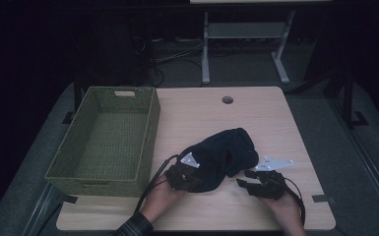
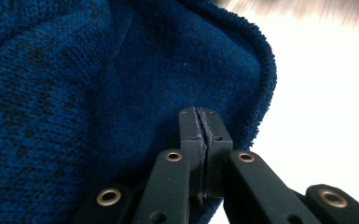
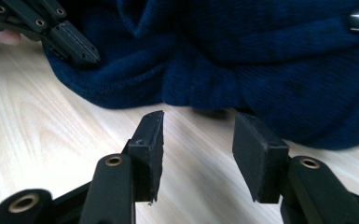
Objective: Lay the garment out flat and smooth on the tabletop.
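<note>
**Risk Notes: Dark Blue Knit Garment Held at 1 Edge**

The dark blue knit garment (image 1: 224, 155) lies bunched on the tabletop (image 1: 275, 123), toward the near middle, well apart from the round hole (image 1: 227, 100) at the far edge. Its folds overlap, so no second edge can be told apart with certainty.

The left gripper (image 2: 204, 126) has its jaws pressed fully together at the garment's near-left border. In the left gripper view the rolled hem curves around the jaw tips, and cloth sits behind and beside them. The bite appears thin. Judgement: a thin bite on loose knit may slip free if the garment is lifted quickly or dragged against the tabletop.

The right gripper (image 3: 198, 140) stands just in front of the garment's near-right fold, jaws partly open with nothing between them; bare wood shows in the gap. Judgement: if these jaws close from this position they may catch air, or pinch several layers at once and leave the garment bunched.

Further hazards, as judgement:

1. Pulling the 2 grippers apart unevenly may twist the cloth rather than spread it.
2. The green woven basket (image 1: 109, 137) stands empty to the left, touching the tabletop's edge; a dangling sleeve or hem may snag its rim during transfer.
3. The cable (image 1: 150, 184) trailing from the left gripper may foul the cloth.
</note>
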`<action>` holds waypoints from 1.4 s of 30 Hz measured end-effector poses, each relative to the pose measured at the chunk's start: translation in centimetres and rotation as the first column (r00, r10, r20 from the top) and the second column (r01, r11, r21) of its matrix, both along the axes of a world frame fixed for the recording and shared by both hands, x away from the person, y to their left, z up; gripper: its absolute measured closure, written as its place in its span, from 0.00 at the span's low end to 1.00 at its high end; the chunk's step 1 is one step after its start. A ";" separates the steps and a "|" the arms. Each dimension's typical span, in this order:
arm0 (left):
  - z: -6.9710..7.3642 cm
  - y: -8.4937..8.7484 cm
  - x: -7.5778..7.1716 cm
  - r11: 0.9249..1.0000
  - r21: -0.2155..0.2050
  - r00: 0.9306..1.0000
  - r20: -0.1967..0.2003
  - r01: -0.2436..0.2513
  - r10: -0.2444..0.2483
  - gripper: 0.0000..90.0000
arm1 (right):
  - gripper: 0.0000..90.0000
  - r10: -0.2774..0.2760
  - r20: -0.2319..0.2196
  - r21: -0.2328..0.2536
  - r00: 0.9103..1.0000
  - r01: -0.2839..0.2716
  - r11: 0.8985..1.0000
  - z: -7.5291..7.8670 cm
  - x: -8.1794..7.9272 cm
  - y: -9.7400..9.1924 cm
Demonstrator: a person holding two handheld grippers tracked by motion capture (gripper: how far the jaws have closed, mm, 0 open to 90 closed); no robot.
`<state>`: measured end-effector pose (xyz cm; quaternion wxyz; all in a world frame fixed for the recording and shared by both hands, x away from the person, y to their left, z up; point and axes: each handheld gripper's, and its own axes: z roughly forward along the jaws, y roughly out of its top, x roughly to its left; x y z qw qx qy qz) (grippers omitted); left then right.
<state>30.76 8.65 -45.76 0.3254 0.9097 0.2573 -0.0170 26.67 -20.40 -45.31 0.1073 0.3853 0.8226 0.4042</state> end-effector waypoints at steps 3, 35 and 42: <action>0.0 0.0 0.0 1.000 0.000 1.000 -0.001 0.002 -0.002 0.98 | 0.56 -0.001 0.001 -0.007 1.000 0.001 1.000 -0.3 0.4 0.8; 0.0 0.1 0.3 1.000 -0.003 1.000 -0.014 0.004 -0.004 1.00 | 0.92 -0.071 0.068 -0.076 0.995 0.076 0.994 2.0 3.6 2.4; 0.0 0.1 0.4 1.000 -0.001 1.000 -0.022 0.010 -0.010 1.00 | 0.92 -0.046 0.037 -0.053 0.998 0.048 0.997 3.1 4.6 1.9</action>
